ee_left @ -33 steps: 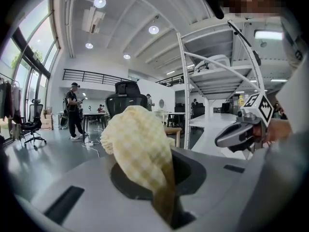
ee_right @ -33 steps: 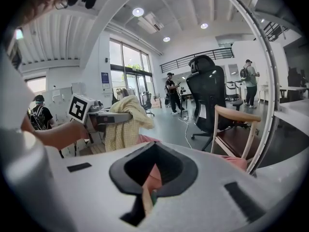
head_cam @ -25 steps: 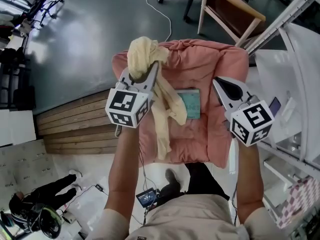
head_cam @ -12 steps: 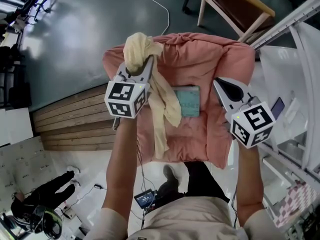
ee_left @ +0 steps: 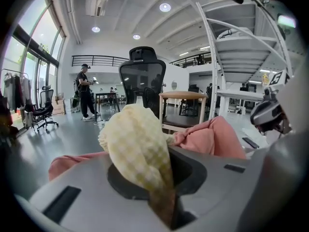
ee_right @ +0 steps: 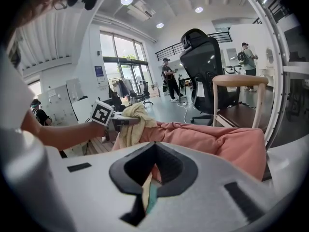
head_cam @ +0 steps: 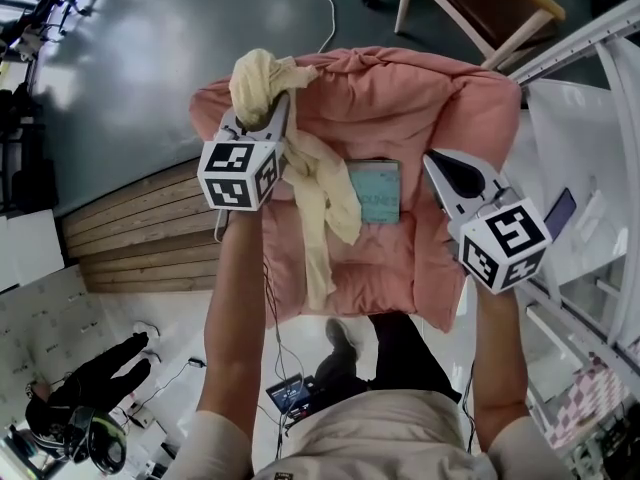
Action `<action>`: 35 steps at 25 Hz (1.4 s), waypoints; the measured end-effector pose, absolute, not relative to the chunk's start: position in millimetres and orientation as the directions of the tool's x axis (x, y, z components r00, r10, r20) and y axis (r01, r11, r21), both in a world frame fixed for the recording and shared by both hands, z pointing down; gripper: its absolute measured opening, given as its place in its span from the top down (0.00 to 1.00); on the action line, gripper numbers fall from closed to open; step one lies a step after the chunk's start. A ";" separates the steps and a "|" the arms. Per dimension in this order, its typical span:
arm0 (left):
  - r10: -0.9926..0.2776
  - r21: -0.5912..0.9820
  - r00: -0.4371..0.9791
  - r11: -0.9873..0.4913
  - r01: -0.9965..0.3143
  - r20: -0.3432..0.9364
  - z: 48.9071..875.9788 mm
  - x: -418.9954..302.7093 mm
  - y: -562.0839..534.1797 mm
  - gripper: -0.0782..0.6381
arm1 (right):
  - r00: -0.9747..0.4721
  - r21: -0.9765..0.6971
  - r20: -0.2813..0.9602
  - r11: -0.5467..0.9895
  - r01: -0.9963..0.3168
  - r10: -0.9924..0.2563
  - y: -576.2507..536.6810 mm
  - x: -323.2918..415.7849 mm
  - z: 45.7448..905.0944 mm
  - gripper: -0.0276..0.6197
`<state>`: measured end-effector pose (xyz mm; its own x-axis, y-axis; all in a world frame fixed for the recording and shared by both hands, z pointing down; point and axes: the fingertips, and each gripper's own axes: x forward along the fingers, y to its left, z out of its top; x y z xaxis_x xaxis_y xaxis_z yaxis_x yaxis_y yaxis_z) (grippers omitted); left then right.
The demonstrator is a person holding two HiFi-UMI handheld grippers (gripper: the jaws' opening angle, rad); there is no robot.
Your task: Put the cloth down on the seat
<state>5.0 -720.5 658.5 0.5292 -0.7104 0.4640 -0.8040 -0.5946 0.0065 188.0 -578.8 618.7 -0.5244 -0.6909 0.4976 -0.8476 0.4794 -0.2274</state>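
A pale yellow checked cloth (head_cam: 262, 80) is bunched above my left gripper (head_cam: 272, 118), which is shut on it; its long tail hangs down over the seat to about the front edge. In the left gripper view the cloth (ee_left: 137, 144) rises out from between the closed jaws. The seat is a pink cushion (head_cam: 420, 98); the left gripper hovers over its back left corner. A teal book (head_cam: 375, 190) lies on the cushion's middle. My right gripper (head_cam: 440, 164) is shut and holds nothing, at the cushion's right side. The right gripper view shows the left gripper (ee_right: 126, 121) with the cloth (ee_right: 131, 129).
A wooden chair (head_cam: 480, 8) stands behind the cushion, an office chair (ee_left: 142, 81) beyond it. A white cable (head_cam: 322, 8) runs across the grey floor. Wooden boards (head_cam: 130, 233) lie left, a white table (head_cam: 585, 138) with a dark phone (head_cam: 560, 208) right.
My left gripper has carried the cloth leftward and further out, toward the cushion's back left corner. The right gripper has hardly moved.
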 end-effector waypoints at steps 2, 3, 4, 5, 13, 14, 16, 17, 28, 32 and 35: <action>-0.708 0.000 0.510 -0.584 -0.812 0.488 669.0 -2.2 -723.6 0.82 | -0.528 -0.231 0.499 0.482 -0.845 -0.687 -578.7 186.4 621.5 0.97; -0.707 -0.002 0.500 -0.579 -0.816 0.501 674.5 -6.3 -724.9 0.82 | -0.531 -0.233 0.499 0.483 -0.844 -0.685 -578.7 185.5 622.2 0.97; -0.705 -0.005 0.490 -0.573 -0.819 0.513 680.0 -10.9 -726.2 0.80 | -0.533 -0.235 0.498 0.485 -0.842 -0.684 -578.7 184.4 622.6 0.97; -0.703 -0.006 0.480 -0.567 -0.823 0.525 685.5 -15.8 -727.5 0.79 | -0.535 -0.237 0.498 0.487 -0.841 -0.683 -578.5 183.4 623.0 0.97; -0.715 -0.019 0.396 -0.496 -0.868 0.577 706.7 -61.3 -724.6 0.56 | -0.540 -0.242 0.499 0.489 -0.838 -0.678 -569.1 179.3 624.9 0.97; -0.720 -0.026 0.385 -0.487 -0.873 0.578 706.3 -66.5 -722.6 0.54 | -0.542 -0.243 0.498 0.492 -0.836 -0.677 -567.5 176.9 623.9 0.97; -0.726 -0.038 0.369 -0.476 -0.878 0.580 704.3 -74.6 -719.4 0.52 | -0.549 -0.243 0.494 0.499 -0.832 -0.674 -565.6 170.6 620.7 0.97; -0.728 -0.042 0.365 -0.474 -0.879 0.580 702.9 -77.2 -717.6 0.51 | -0.551 -0.242 0.493 0.503 -0.830 -0.673 -564.9 167.5 618.7 0.97; -0.753 -0.081 0.348 -0.467 -0.881 0.559 668.3 -92.6 -675.4 0.48 | -0.568 -0.232 0.471 0.527 -0.818 -0.675 -540.2 149.6 592.4 0.97; -0.771 -0.090 0.360 -0.471 -0.877 0.526 638.1 -95.5 -650.6 0.48 | -0.590 -0.231 0.453 0.552 -0.802 -0.668 -528.3 134.1 576.4 0.97; -0.780 -0.084 0.394 -0.490 -0.868 0.486 606.5 -95.3 -634.2 0.48 | -0.598 -0.217 0.436 0.566 -0.795 -0.673 -522.1 120.6 555.6 0.97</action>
<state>-95.3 -634.2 606.5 0.3937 -0.7801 0.4863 -0.8676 -0.4901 -0.0839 120.6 -522.1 555.6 -0.5975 -0.6728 0.4363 -0.7955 0.5659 -0.2167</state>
